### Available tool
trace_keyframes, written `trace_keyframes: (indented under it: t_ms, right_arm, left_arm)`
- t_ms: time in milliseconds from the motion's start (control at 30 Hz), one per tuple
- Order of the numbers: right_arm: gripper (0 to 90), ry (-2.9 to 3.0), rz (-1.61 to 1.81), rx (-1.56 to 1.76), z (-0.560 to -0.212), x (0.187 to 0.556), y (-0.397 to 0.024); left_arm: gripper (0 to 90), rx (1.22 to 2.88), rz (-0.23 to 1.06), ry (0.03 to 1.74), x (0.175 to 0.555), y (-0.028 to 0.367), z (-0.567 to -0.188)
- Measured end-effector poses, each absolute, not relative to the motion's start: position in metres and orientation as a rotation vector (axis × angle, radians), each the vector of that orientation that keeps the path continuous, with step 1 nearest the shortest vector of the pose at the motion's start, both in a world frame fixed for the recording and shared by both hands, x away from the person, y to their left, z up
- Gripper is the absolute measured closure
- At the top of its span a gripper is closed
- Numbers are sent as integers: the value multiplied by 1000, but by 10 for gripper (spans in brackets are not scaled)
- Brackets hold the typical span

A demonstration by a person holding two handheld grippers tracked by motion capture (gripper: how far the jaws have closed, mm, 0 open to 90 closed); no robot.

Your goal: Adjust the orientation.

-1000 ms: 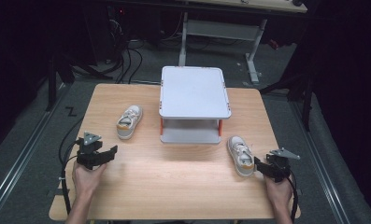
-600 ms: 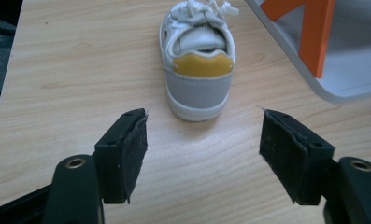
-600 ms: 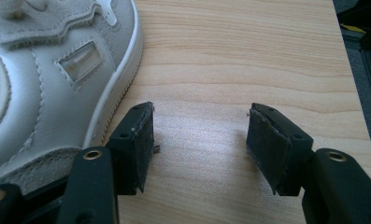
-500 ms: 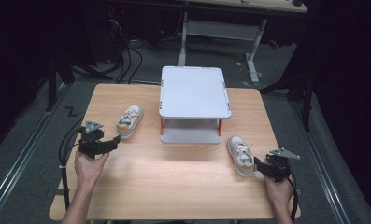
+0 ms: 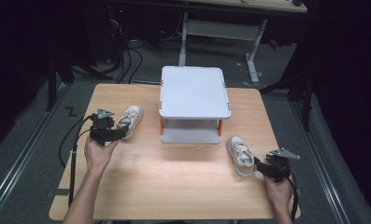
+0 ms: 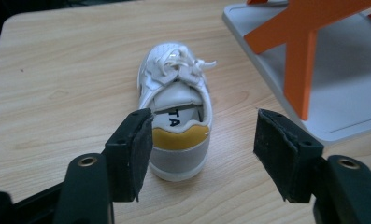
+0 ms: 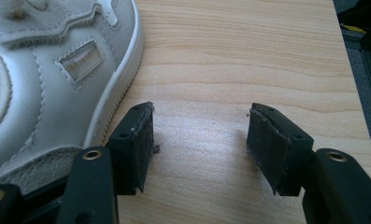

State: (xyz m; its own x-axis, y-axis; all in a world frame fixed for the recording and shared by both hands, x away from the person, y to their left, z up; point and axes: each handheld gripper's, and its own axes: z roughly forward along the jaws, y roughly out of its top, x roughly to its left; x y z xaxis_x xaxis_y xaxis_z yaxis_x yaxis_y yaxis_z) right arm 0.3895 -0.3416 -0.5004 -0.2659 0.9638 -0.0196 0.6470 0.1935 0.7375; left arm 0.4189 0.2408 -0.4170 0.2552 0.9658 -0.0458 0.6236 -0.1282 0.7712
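High view: left claw [image 5: 120, 132] at heel of left shoe [image 5: 129, 121] on tabletop [image 5: 183, 182]; left gripper view: jaws apart, just been closing, heel [image 6: 181, 140] between, ungripped; right gripper view: right claw [image 7: 199, 135] released beside right shoe [image 7: 47, 84].

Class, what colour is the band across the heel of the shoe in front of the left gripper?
Yellow, on the heel band of the white shoe; clearest in the left gripper view.

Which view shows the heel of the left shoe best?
The left gripper view: the left shoe sits heel-on, yellow band and heel opening plain, just beyond the open left gripper. The high view shows that shoe small from above, its heel partly behind the gripper. The right gripper view looks at the other shoe.
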Motion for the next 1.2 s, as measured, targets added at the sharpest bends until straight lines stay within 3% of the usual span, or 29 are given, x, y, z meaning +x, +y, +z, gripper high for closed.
trace_keyframes:
  t_ms: [833,1200]
  right_arm:
    - [411,1988,857,1501,-500,389,-341]
    - [410,1988,857,1501,-500,389,-341]
  left_arm:
    - [459,1921,652,1539,466,216,-440]
    - [635,2006,667,1546,481,203,-450]
